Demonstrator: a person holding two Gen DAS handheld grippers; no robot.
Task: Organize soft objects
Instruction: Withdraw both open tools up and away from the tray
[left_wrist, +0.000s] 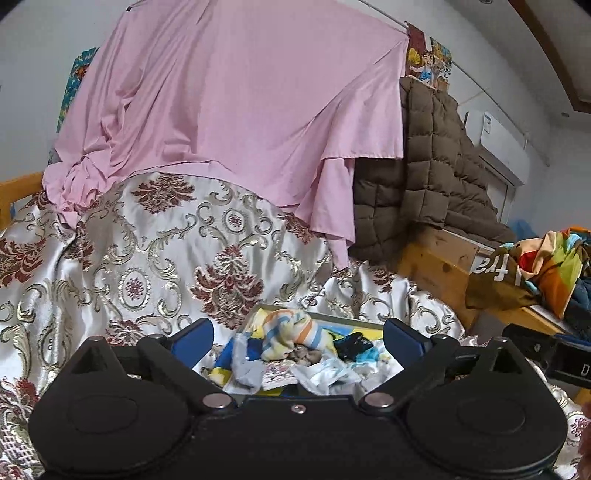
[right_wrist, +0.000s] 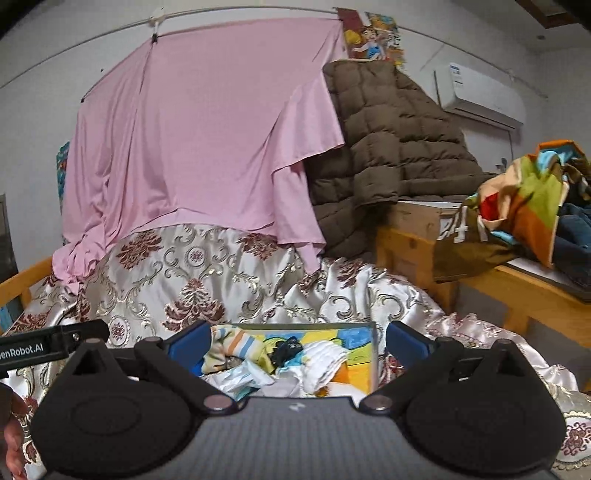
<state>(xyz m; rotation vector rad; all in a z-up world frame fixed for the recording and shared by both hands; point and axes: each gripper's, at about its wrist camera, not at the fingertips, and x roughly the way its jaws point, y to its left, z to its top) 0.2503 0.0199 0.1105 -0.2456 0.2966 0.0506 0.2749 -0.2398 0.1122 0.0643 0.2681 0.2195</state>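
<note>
1. Satin, shiny and slippery-looking, that's the bedspread (left_wrist: 155, 251) on the bed, cream with dark red and gold swirls. A shallow box (right_wrist: 373, 354) sits on it, full of jumbled soft stuff.
2. Both tools hang over that box with jaws spread wide, nothing in them: left tool (left_wrist: 299, 338), right tool (right_wrist: 299, 338).
3. In the pile: a striped towel (left_wrist: 291, 328) balled up, a grey sock (left_wrist: 247, 365), a small black item (right_wrist: 286, 349), and white ribbed cloth (right_wrist: 325, 363).
4. If I were doing it, I'd go for the towel first, since it sits on top. Pinch a thick fold, not a loose edge, and lift slowly so nothing tangled comes along.
5. Behind hang a pink sheet (left_wrist: 229, 110) and a brown quilted blanket (right_wrist: 388, 140), puffy.
</note>
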